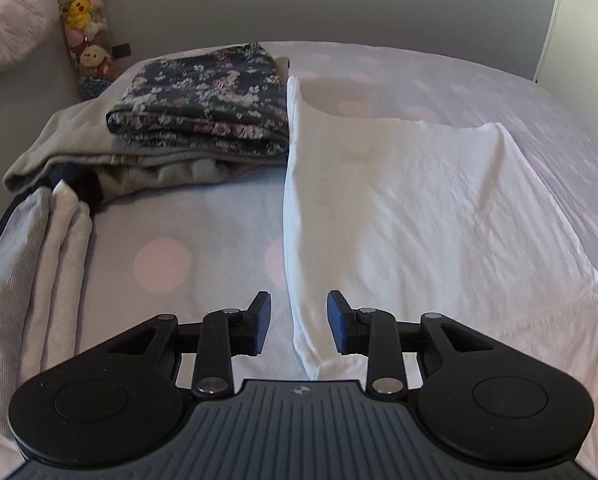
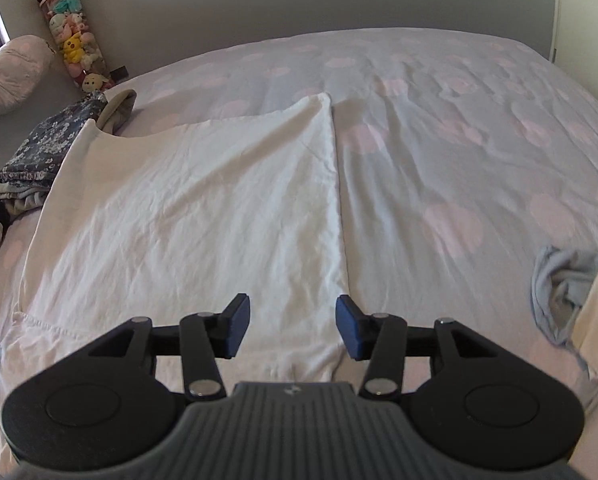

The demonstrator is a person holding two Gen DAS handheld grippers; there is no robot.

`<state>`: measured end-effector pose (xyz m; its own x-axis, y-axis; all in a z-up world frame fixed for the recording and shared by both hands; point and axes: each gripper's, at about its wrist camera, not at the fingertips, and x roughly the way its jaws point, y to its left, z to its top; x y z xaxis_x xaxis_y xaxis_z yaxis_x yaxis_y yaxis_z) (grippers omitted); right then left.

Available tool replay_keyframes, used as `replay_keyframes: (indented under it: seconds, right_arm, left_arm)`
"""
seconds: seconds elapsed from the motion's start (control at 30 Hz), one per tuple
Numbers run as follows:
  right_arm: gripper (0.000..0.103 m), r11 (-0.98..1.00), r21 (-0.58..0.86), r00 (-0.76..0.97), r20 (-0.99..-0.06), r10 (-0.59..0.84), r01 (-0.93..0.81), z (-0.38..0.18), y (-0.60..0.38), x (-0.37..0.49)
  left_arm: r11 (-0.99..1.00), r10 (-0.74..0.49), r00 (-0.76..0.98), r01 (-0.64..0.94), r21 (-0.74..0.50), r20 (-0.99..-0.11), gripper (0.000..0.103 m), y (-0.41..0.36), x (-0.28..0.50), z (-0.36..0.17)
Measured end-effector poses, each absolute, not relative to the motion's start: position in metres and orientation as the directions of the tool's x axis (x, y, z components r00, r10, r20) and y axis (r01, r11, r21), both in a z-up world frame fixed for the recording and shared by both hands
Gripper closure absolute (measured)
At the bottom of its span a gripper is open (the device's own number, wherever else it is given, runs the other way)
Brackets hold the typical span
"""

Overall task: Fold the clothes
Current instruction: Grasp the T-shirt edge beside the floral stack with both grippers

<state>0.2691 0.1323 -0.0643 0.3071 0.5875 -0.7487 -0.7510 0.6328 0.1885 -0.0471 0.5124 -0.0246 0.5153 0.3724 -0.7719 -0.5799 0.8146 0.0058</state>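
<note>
A: Left wrist view: left gripper [image 1: 298, 322] is hanging over the near left edge of the white top [image 1: 419, 216], jaws apart, nothing between the pads. Cloth is lying flat on the bed [image 1: 187, 240], long edge running straight away from the camera.

B: Right wrist is showing the same on the other side. Right gripper [image 2: 293, 328] is sitting spread over the top's right edge [image 2: 203, 208], not pinching anything. The cloth is passing under the gap, not touching the pads.

A: So the top is laid out, neck end far, hem end near. I'm judging we're between grabs, with the next fold not yet started.

B: Agreed. For a clean fold, I'm suggesting both grippers come down on matching points of the near hem, one at each corner, and pinch only the top, not the sheet under it.

A: Sheet's wrinkling beside the right edge, so that's the risk there.

B: Then lifting both corners level and carrying them toward the neck together, so the crease is landing square.

A: Folded stack [image 1: 203, 100] is sitting just left of the top, near its far corner. Keep the left side from dragging it.

B: Crumpled pile [image 2: 571, 296] at far right is waiting, well apart.
</note>
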Motion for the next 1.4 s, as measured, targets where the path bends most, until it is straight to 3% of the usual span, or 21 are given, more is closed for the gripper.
replay_keyframes:
  seconds: [0.13,0.23,0.47,0.57,0.87,0.93,1.13,1.23,1.3,1.33,1.4]
  right_arm:
    - [0.052,0.602,0.179,0.292,-0.745,0.599,-0.778,-0.061,0.166,0.3]
    - [0.051,0.59,0.199,0.268,-0.748,0.607,-0.782,-0.065,0.192,0.33]
    - [0.05,0.607,0.203,0.271,-0.755,0.597,-0.768,-0.088,0.259,0.407]
    - [0.042,0.615,0.197,0.279,-0.758,0.59,-0.764,-0.098,0.287,0.437]
    - [0.041,0.639,0.204,0.294,-0.756,0.584,-0.742,-0.118,0.349,0.506]
    - [0.042,0.66,0.208,0.305,-0.76,0.574,-0.722,-0.126,0.36,0.52]
    - [0.058,0.682,0.229,0.303,-0.766,0.566,-0.695,-0.146,0.383,0.537]
    - [0.063,0.675,0.154,0.329,-0.781,0.53,-0.721,-0.152,0.393,0.529]
    - [0.074,0.662,0.096,0.35,-0.788,0.506,-0.743,-0.151,0.4,0.522]
    - [0.098,0.661,0.08,0.356,-0.791,0.497,-0.746,-0.15,0.402,0.521]
    - [0.1,0.659,0.051,0.373,-0.791,0.486,-0.751,-0.145,0.403,0.518]
  left_arm:
    - [0.836,0.382,0.535,-0.547,0.035,-0.754,0.072,0.537,-0.005,-0.016]
    - [0.856,0.384,0.541,-0.512,0.069,-0.748,0.062,0.556,0.03,-0.017]
    - [0.859,0.407,0.558,-0.503,0.095,-0.723,0.062,0.609,0.105,-0.031]
    - [0.86,0.424,0.558,-0.495,0.124,-0.713,0.062,0.63,0.133,-0.044]
    - [0.86,0.439,0.537,-0.484,0.163,-0.72,0.063,0.67,0.182,-0.073]
    - [0.859,0.439,0.537,-0.487,0.16,-0.721,0.071,0.675,0.184,-0.076]
    - [0.852,0.453,0.55,-0.5,0.158,-0.702,0.074,0.682,0.19,-0.078]
    - [0.845,0.467,0.539,-0.506,0.174,-0.701,0.076,0.682,0.195,-0.08]
    - [0.833,0.494,0.52,-0.513,0.208,-0.697,0.082,0.68,0.199,-0.081]
    - [0.825,0.508,0.508,-0.519,0.224,-0.696,0.091,0.679,0.201,-0.081]
    - [0.824,0.502,0.511,-0.529,0.205,-0.698,0.098,0.679,0.2,-0.077]
